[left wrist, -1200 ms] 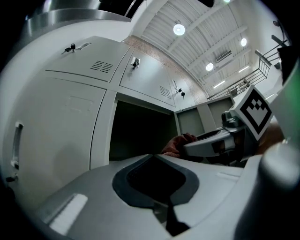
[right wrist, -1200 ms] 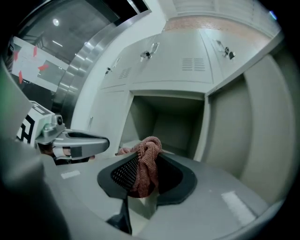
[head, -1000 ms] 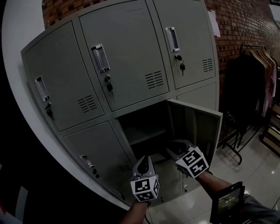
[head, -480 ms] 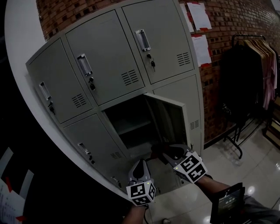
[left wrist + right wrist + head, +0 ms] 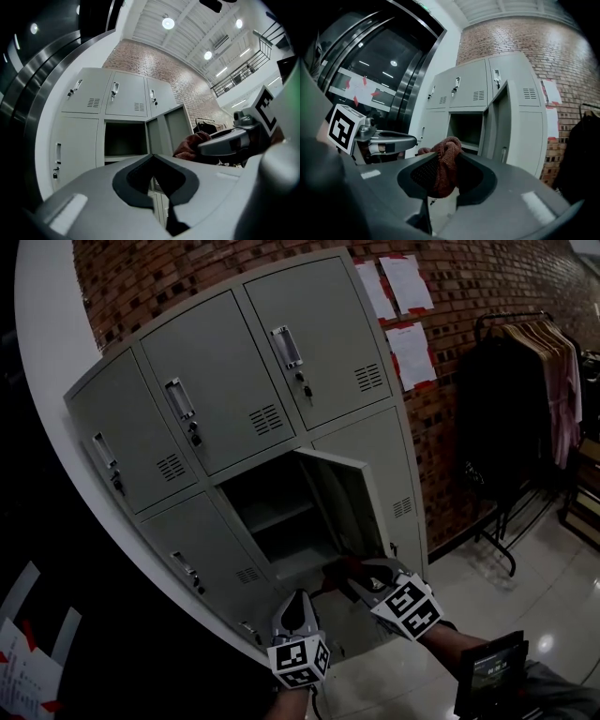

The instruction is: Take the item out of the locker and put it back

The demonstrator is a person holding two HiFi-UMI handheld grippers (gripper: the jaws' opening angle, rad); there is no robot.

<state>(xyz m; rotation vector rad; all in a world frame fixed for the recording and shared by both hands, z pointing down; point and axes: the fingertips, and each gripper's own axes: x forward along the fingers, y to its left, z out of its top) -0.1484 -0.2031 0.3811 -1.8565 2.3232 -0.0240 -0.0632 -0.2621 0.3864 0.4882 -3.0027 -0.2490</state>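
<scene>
The grey locker bank has one middle compartment (image 5: 277,512) open, its door (image 5: 349,498) swung out to the right; the inside looks dark, with a shelf. My right gripper (image 5: 349,574) hangs just below and in front of that opening, shut on a reddish-brown knitted cloth (image 5: 443,164), which bulges above the pads. The same cloth (image 5: 190,144) shows in the left gripper view, out in front of the open door. My left gripper (image 5: 296,601) is lower and to the left, jaws together with nothing in them.
A clothes rack (image 5: 525,399) with dark garments stands at the right. Papers (image 5: 398,306) are pinned to the brick wall. A white curved wall (image 5: 56,474) runs along the left. A small screen device (image 5: 487,676) sits by my right forearm over glossy floor tiles.
The view has drawn back and swung left, so the lockers look smaller. Both grippers have come back from the opening, the right one still holding the cloth.
</scene>
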